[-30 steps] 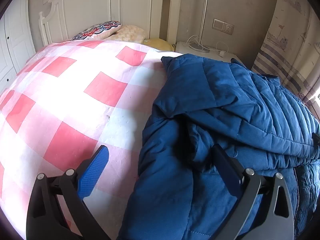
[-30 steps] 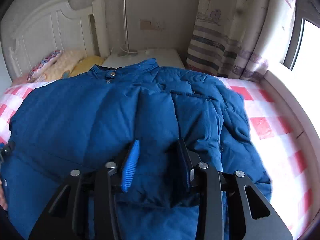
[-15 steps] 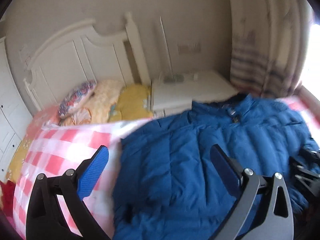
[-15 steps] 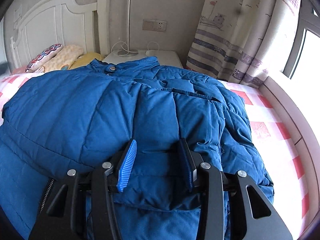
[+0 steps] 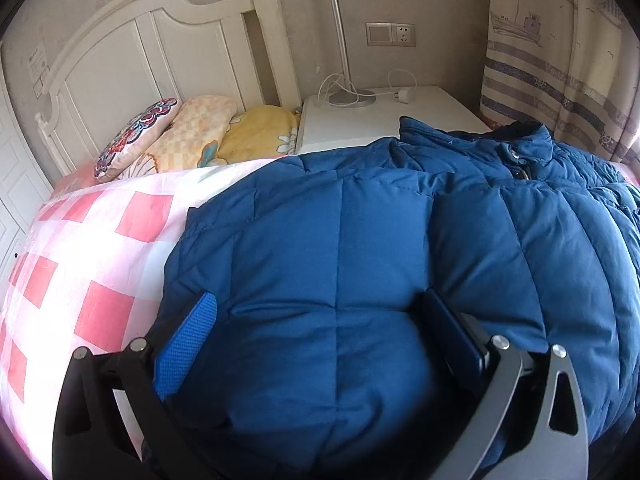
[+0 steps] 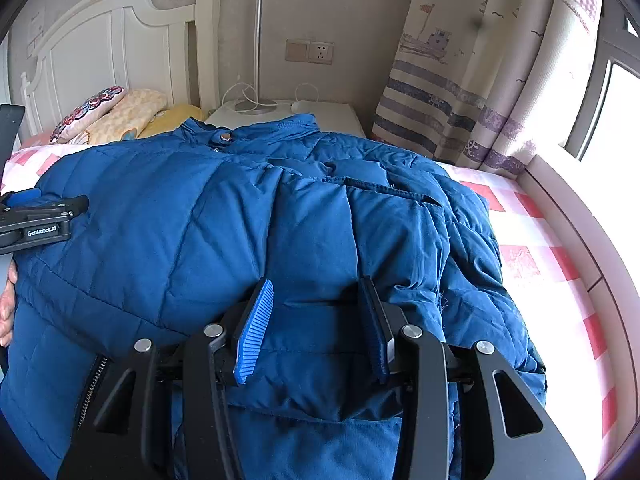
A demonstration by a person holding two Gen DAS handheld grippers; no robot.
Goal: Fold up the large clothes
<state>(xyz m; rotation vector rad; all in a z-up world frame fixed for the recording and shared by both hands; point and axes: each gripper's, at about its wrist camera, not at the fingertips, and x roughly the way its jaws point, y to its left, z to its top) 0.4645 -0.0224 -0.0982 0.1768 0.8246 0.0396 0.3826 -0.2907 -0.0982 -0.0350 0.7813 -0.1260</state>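
Right wrist: jacket [image 6: 200, 232] (blue) between tongs [image 6: 316, 320]

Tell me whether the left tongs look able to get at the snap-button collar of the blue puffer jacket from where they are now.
Probably yes: the left tongs stand wide over the blue puffer jacket, and nothing lies between them and the collar.

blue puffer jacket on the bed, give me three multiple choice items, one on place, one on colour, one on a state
1. The lamp base stands on:
A. the white nightstand
B. the pillows
C. the floor

2. The bedsheet is checked:
A. green and white
B. pink and white
C. grey and black

3. The blue puffer jacket's collar snap is:
A. missing
B. hidden by a hood
C. fastened

Answers:
1 A, its round base rests on the nightstand top.
2 B, pink squares on white.
3 C, the collar is closed at the snap.
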